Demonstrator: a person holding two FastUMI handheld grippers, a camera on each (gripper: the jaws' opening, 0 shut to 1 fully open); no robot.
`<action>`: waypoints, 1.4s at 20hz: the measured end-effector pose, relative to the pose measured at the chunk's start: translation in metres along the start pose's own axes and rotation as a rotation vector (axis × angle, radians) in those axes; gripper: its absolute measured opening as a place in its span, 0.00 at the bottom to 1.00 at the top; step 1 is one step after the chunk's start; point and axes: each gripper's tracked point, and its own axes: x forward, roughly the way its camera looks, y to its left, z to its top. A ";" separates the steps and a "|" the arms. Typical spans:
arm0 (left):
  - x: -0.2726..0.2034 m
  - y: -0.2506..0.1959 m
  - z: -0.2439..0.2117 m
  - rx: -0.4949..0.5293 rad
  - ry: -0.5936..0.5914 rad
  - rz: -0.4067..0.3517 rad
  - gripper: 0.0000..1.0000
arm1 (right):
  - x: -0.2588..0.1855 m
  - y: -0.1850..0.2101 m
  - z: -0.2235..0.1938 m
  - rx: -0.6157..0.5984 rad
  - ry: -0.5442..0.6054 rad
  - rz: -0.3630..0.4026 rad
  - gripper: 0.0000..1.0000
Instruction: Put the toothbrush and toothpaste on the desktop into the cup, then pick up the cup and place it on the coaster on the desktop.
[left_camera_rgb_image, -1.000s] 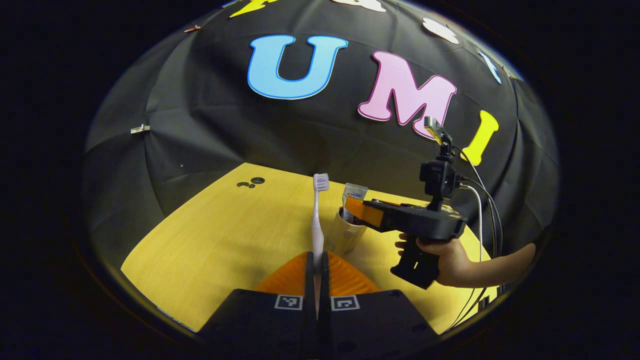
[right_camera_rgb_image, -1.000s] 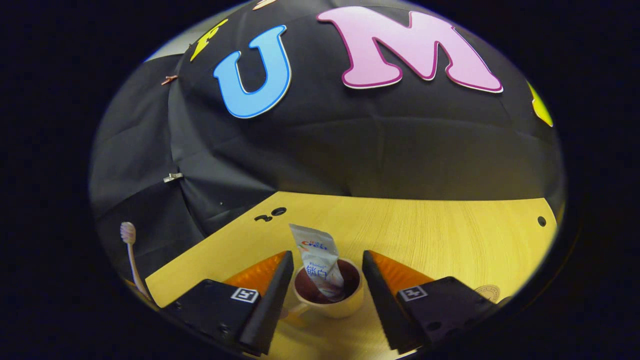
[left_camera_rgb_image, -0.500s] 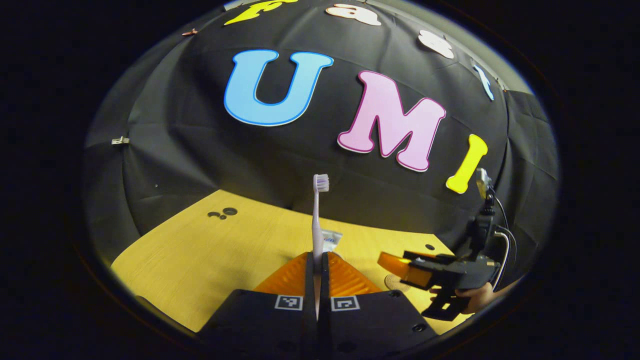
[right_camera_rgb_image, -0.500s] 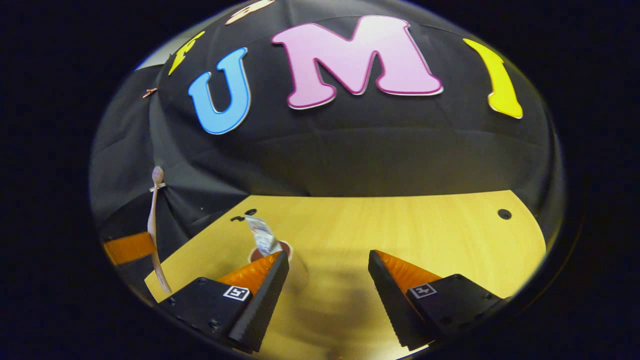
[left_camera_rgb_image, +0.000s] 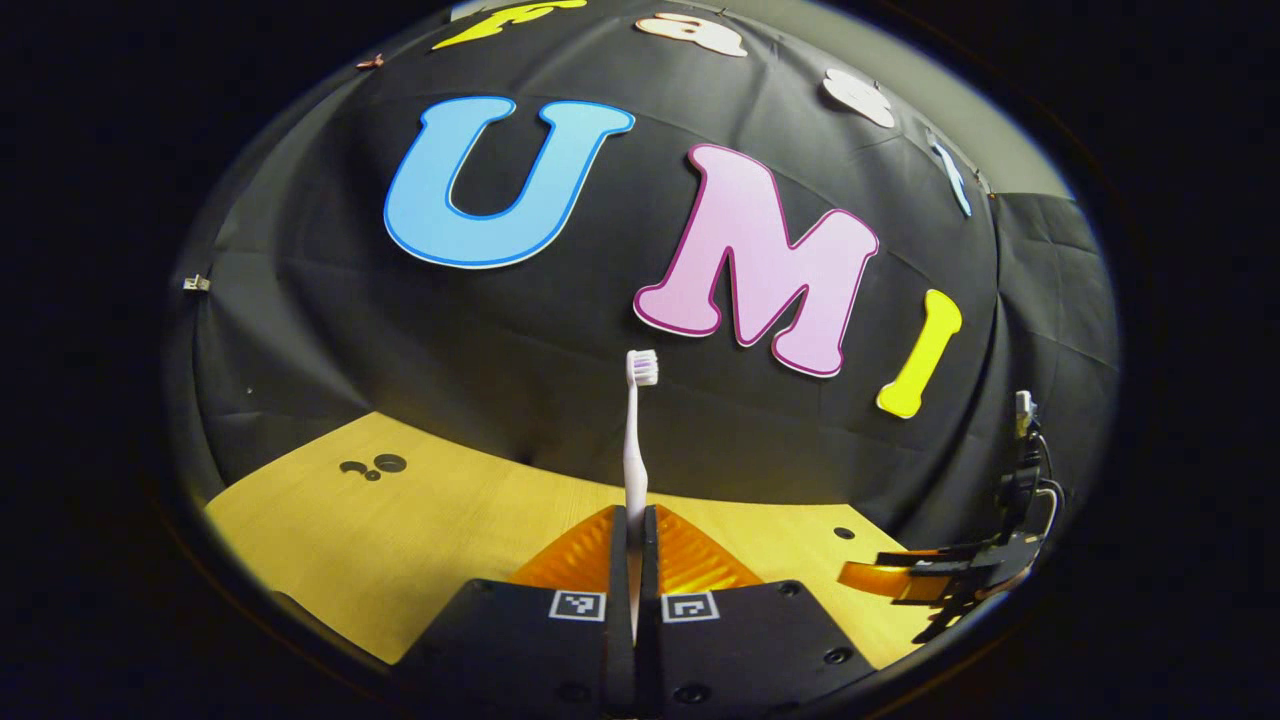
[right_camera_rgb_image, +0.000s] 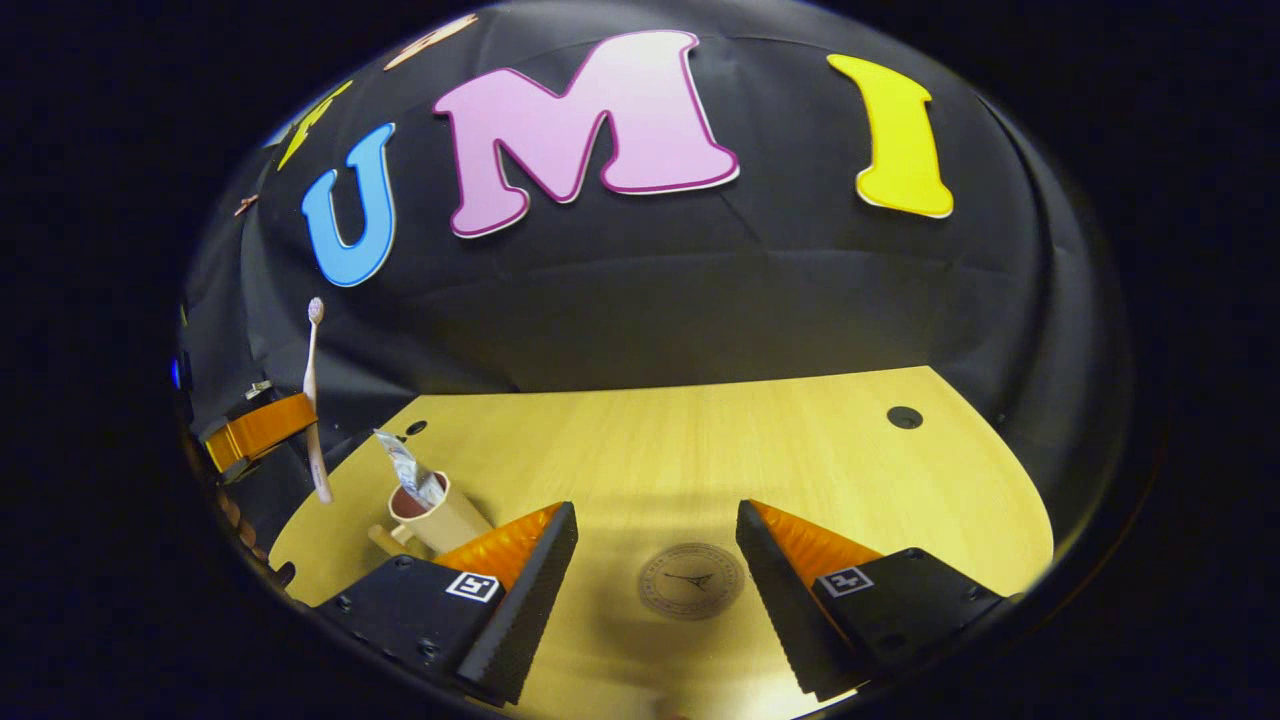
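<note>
In the left gripper view my left gripper (left_camera_rgb_image: 635, 515) is shut on a white toothbrush (left_camera_rgb_image: 636, 440) that stands upright, bristles on top. The right gripper view shows that same toothbrush (right_camera_rgb_image: 314, 400) held in the air above the desk's left edge, up and to the left of the cup. The beige cup (right_camera_rgb_image: 437, 515) stands on the wooden desk (right_camera_rgb_image: 700, 450) with the toothpaste tube (right_camera_rgb_image: 403, 468) leaning in it. My right gripper (right_camera_rgb_image: 655, 530) is open, its fingers either side of the round coaster (right_camera_rgb_image: 691, 580). The left gripper view has the right gripper (left_camera_rgb_image: 915, 583) at the far right.
Round holes (right_camera_rgb_image: 904, 417) mark the desk near its back edge. A black cloth wall closes the back and both sides. A cable (left_camera_rgb_image: 1040, 490) runs from the right gripper's mount in the left gripper view.
My right gripper let the toothpaste stand in the cup and drew off to the right, over the coaster. My left gripper rose with the toothbrush, and the cup dropped out of its view.
</note>
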 end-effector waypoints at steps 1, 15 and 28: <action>0.008 0.003 -0.003 0.001 -0.011 0.004 0.06 | -0.002 -0.009 0.001 0.001 0.000 -0.017 0.98; 0.039 0.016 -0.060 0.094 -0.072 -0.045 0.14 | -0.020 -0.055 -0.044 0.021 0.078 -0.131 0.98; -0.011 0.026 -0.082 0.235 0.158 -0.015 0.98 | -0.039 -0.061 -0.055 0.055 0.107 -0.121 0.98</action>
